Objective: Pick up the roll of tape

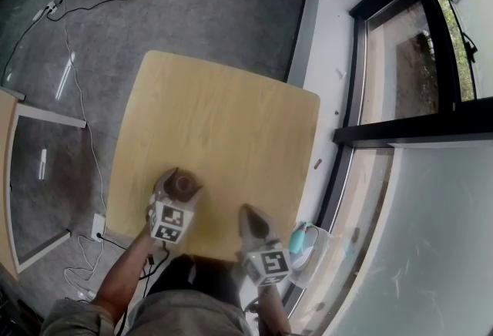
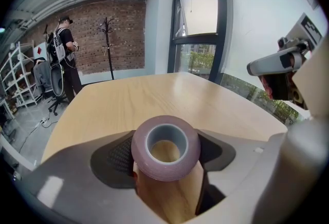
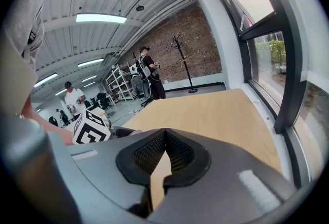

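The roll of tape [image 1: 183,185] is brownish-mauve with a grey core and lies flat on the light wooden table [image 1: 223,111] near its front left corner. My left gripper [image 1: 182,181] reaches down over it. In the left gripper view the roll [image 2: 165,169] fills the gap between the two dark pads [image 2: 119,155], which press on both of its sides, so the left gripper [image 2: 165,152] is shut on the roll. My right gripper [image 1: 248,213] hovers over the table's front edge to the right, shut and holding nothing. Its fingertips [image 3: 177,141] meet in the right gripper view.
A window wall with a dark frame [image 1: 356,80] runs along the table's right side. A teal object [image 1: 302,238] lies by the sill near my right gripper. Cables [image 1: 77,57] trail over the grey floor at the left, beside a white-framed table [image 1: 46,117]. People stand far off.
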Demonstrator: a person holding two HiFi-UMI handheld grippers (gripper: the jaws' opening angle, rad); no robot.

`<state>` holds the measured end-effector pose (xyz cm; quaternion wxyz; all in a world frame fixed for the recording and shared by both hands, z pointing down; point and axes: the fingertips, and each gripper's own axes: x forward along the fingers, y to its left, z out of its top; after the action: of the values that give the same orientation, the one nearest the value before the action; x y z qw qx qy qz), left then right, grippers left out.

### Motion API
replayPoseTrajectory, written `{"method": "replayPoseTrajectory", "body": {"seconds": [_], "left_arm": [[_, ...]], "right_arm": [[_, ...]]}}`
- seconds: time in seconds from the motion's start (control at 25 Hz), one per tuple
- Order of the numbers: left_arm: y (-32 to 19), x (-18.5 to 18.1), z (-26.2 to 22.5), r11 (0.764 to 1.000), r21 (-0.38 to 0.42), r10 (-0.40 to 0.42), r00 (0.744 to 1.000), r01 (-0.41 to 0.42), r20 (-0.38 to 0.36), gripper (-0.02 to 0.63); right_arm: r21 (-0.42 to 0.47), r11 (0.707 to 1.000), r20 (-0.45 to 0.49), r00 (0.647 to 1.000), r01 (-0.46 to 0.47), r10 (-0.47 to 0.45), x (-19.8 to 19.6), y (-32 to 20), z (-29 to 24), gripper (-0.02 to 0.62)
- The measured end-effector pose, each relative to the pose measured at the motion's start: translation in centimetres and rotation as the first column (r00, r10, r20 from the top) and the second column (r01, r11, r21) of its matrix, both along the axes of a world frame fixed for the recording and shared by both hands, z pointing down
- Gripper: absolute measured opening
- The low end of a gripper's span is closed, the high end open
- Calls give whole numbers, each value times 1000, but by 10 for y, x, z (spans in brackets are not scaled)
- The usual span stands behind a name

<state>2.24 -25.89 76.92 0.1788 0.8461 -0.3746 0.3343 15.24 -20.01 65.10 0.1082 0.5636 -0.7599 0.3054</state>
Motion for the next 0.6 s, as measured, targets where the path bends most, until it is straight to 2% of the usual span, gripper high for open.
{"method": "replayPoseTrajectory", "body": {"seconds": [0.16, 0.6], "left_arm": [[-5, 1, -13, 999, 41, -10, 1000, 11, -17, 344], [0, -3, -51, 995, 92, -33, 998, 37, -45, 344]], "right_arm": [[8, 1000, -4, 1000, 4, -4, 0, 2, -2, 14], [61, 998, -36, 999, -18, 20, 5, 9, -24, 14]]}}
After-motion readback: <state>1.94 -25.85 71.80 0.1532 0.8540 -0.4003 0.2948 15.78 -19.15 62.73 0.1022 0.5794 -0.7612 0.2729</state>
